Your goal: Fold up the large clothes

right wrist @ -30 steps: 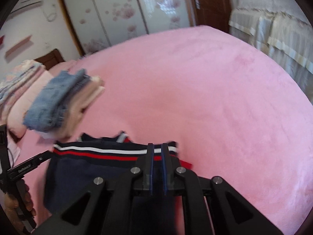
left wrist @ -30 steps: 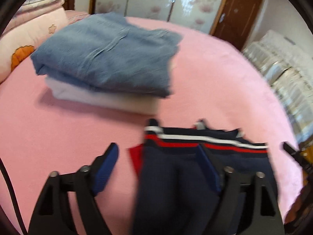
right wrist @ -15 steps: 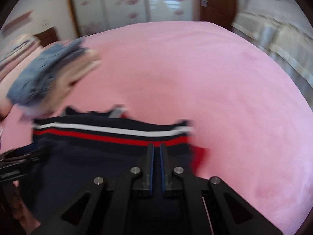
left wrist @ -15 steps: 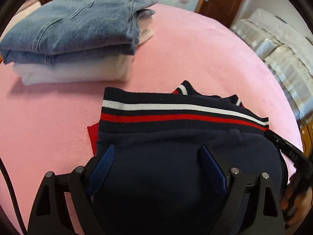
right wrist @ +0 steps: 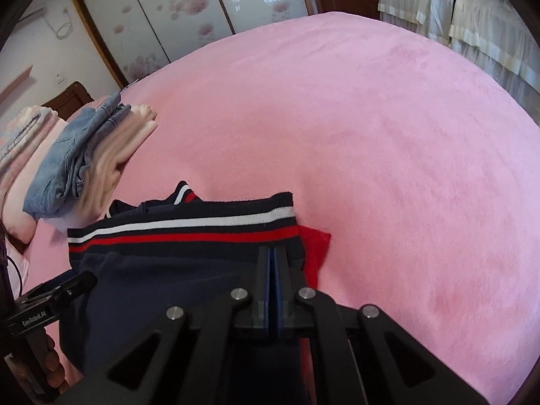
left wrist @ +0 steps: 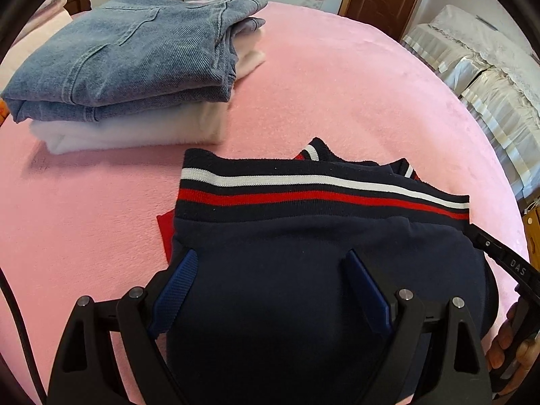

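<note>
From the left wrist view, the left gripper (left wrist: 270, 283) is hanging over the navy garment (left wrist: 303, 287) with its jaws spread wide, one blue pad off either side of the dark fabric and neither seeming to press on it. The garment is lying folded on the pink bed (left wrist: 337, 94), toward the near edge, its red-and-white striped hem (left wrist: 320, 192) facing the middle of the bed and a red corner (left wrist: 165, 226) poking out at its left. Farther in, toward the headboard side, folded jeans (left wrist: 128, 54) are sitting on a folded white garment (left wrist: 135, 128). At the right edge a hand (left wrist: 513, 347) is gripping the other tool.

From the right wrist view, the right gripper (right wrist: 271, 256) is resting clenched, pads together, over the garment's right end just behind the striped hem; whether any cloth is pinched between them I cannot make out, since the fingers hide that spot. The jeans stack is lying well apart, at the far left of the bed
</note>
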{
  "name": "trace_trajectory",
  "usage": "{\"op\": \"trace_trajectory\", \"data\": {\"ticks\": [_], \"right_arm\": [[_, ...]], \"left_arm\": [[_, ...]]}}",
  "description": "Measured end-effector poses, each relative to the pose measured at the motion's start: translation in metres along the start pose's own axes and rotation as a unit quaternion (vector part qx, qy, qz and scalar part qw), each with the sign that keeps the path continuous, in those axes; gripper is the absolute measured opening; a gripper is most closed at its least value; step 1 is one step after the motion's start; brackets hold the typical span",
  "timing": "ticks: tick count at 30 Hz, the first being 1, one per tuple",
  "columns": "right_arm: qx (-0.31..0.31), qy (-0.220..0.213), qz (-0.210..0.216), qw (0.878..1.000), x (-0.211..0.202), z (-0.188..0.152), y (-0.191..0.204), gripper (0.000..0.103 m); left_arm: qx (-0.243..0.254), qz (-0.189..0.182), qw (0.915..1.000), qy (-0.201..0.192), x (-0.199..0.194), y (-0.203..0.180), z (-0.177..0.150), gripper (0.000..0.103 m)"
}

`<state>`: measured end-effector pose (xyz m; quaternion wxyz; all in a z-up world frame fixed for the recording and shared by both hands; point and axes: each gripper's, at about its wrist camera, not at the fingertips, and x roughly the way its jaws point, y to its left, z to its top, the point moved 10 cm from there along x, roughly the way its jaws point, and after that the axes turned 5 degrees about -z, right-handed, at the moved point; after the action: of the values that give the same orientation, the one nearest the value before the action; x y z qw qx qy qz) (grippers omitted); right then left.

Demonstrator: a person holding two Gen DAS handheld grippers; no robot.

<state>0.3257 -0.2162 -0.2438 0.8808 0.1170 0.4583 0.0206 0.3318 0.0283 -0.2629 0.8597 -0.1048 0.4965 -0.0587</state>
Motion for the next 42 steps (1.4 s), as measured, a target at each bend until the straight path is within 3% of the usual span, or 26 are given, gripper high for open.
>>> {"op": "trace_trajectory", "data": {"ticks": [8, 10, 12, 17, 21, 25, 36, 42], "right_arm": [[0.005, 0.009, 0.013, 1.0, -0.033, -0.002, 0.014, 0.006], [0.004, 0.007, 0.009, 1.0, -0.044, -0.004, 0.018, 0.028], [0.001, -0.004, 0.001, 1.0, -0.057, -0.003, 0.021, 0.036], [-0.009, -0.014, 0.002, 1.0, -0.089, -0.005, 0.032, 0.036], [-0.016, -0.02, 0.002, 1.0, -0.114, -0.008, 0.038, 0.037], [-0.018, -0.027, 0.01, 0.999, -0.138, -0.014, 0.044, 0.043], [-0.045, -0.062, 0.018, 0.997, -0.167, -0.051, 0.058, 0.043], [-0.041, -0.075, 0.029, 0.996, -0.158, -0.083, 0.062, 0.043]], "left_arm": [[-0.015, -0.02, 0.9997, 0.008, -0.024, -0.01, 0.002, 0.088], [-0.006, -0.016, 0.9998, 0.003, -0.036, -0.015, 0.003, 0.088], [-0.004, -0.018, 0.9998, 0.001, -0.046, -0.022, 0.004, 0.088], [-0.014, -0.023, 0.9996, -0.003, -0.073, -0.035, 0.005, 0.088], [-0.004, -0.004, 1.0, -0.004, -0.097, -0.044, -0.001, 0.088], [0.006, 0.005, 0.9999, -0.011, -0.122, -0.05, -0.01, 0.088], [-0.009, -0.023, 0.9994, -0.025, -0.148, -0.042, -0.058, 0.088], [-0.063, -0.068, 0.9956, -0.006, -0.131, -0.024, -0.104, 0.088]]}}
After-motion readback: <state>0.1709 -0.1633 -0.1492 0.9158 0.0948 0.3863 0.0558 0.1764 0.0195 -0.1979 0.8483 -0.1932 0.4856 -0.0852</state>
